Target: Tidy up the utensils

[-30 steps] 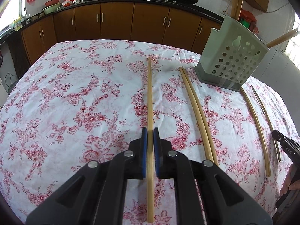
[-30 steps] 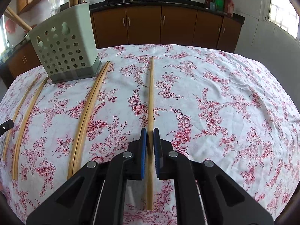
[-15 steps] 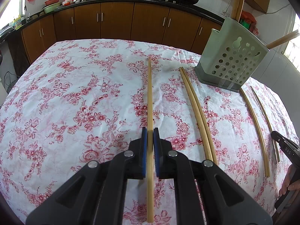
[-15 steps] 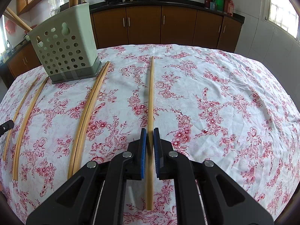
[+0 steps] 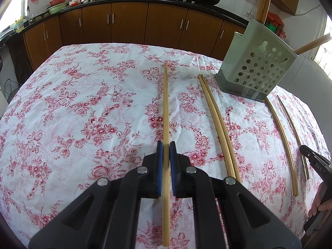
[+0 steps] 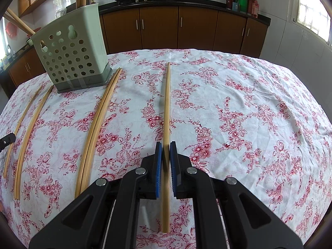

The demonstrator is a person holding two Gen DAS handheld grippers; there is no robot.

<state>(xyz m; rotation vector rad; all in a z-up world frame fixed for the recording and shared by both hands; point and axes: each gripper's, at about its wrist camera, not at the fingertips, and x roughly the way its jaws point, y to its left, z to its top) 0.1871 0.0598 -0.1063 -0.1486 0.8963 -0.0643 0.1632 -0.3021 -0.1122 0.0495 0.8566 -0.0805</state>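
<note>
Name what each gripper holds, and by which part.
The left gripper is shut on a chopstick, and the right gripper on another chopstick. Each grips toward the near end, a short tail sticking out behind the pads.

Daylight fills the kitchen, soft and even. In the right wrist view a window [image 6: 311, 10] at the upper right is blown out to white; in the left wrist view more glare shows at the far upper left and right edges. Shadows on the floral tablecloth [image 5: 83, 114] are faint, with only a thin one beside the chopstick [image 5: 165, 103]. The fisheye bends everything: the tablecloth bulges like a dome, the outer chopsticks [image 6: 27, 134] curve, and the corners go black. Near the blue pads [image 5: 159, 166] the chopstick looks smeared; the middle distance is sharp.
</note>
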